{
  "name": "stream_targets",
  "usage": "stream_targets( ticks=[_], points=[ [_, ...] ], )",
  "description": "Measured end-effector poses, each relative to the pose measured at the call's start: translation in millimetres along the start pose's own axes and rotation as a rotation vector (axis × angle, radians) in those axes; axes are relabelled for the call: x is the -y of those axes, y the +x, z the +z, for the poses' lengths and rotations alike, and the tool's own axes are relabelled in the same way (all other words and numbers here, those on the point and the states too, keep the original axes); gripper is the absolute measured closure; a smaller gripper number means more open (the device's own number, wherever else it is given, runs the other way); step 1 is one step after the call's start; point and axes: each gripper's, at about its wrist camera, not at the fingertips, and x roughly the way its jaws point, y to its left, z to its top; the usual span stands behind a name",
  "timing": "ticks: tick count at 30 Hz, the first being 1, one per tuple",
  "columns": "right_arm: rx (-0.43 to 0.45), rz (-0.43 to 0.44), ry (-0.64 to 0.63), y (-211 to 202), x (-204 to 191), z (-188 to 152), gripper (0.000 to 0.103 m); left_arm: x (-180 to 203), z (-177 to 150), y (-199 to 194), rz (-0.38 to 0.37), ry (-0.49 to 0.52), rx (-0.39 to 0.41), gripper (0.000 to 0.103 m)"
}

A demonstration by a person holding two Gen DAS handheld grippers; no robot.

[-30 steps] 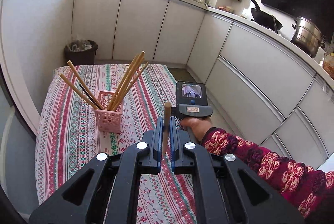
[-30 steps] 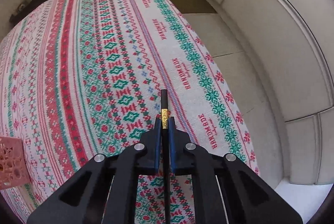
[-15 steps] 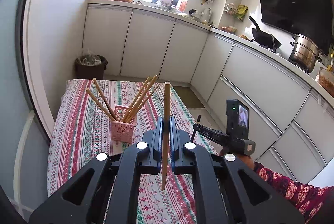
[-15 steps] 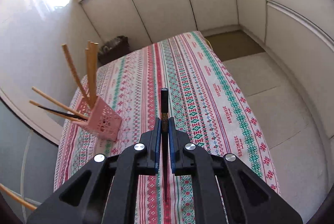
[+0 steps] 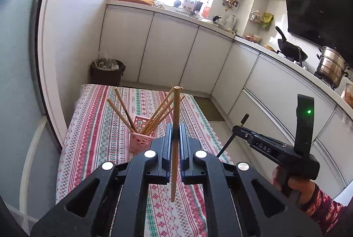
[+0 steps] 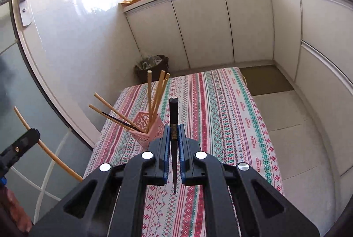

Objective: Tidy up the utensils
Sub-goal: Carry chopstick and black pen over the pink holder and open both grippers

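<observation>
Left black two-finger gripper (image 5: 174, 139): clamping a pale wooden chopstick (image 5: 175, 126), standing near upright, above the striped patterned tablecloth (image 5: 94, 137).

Right black two-finger gripper (image 6: 174, 137): pinching a slim black chopstick with a gold band (image 6: 173, 117), thick end pointing forward, tip hanging toward the camera; seen from the left wrist view, tilting down over the cloth's edge, a hand in a red patterned sleeve (image 5: 317, 208) gripping its handle.

Pink perforated plastic holder (image 6: 146, 128): sitting on the cloth ahead of both grippers, holding several wooden chopsticks and one black one.
</observation>
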Motion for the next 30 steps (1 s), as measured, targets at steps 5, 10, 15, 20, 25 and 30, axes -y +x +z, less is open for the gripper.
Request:
stream_targets(
  ticks=[5, 10, 15, 20, 25, 30],
  points=[
    [0.083, 0.029, -0.023, -9, -21, 34, 0.096, -4, 11, -8, 0.011, -0.017, 0.051, 0.098],
    [0.167, 0.055, -0.047, -15, -43, 68, 0.096, -5, 38, -12, 0.034, -0.008, 0.125, 0.098],
    [0.207, 0.088, -0.065, -13, -58, 85, 0.096, -6, 73, 1, 0.076, 0.017, 0.193, 0.098],
    [0.195, 0.108, -0.076, 1, -65, 88, 0.096, -18, 91, 47, 0.137, 0.008, 0.194, 0.098],
    [0.177, 0.11, -0.066, 20, -60, 85, 0.096, -30, 91, 105, 0.207, 0.018, 0.161, 0.098],
    [0.154, 0.116, -0.063, 39, -57, 81, 0.096, -41, 80, 150, 0.224, -0.013, 0.081, 0.095]
  ],
)
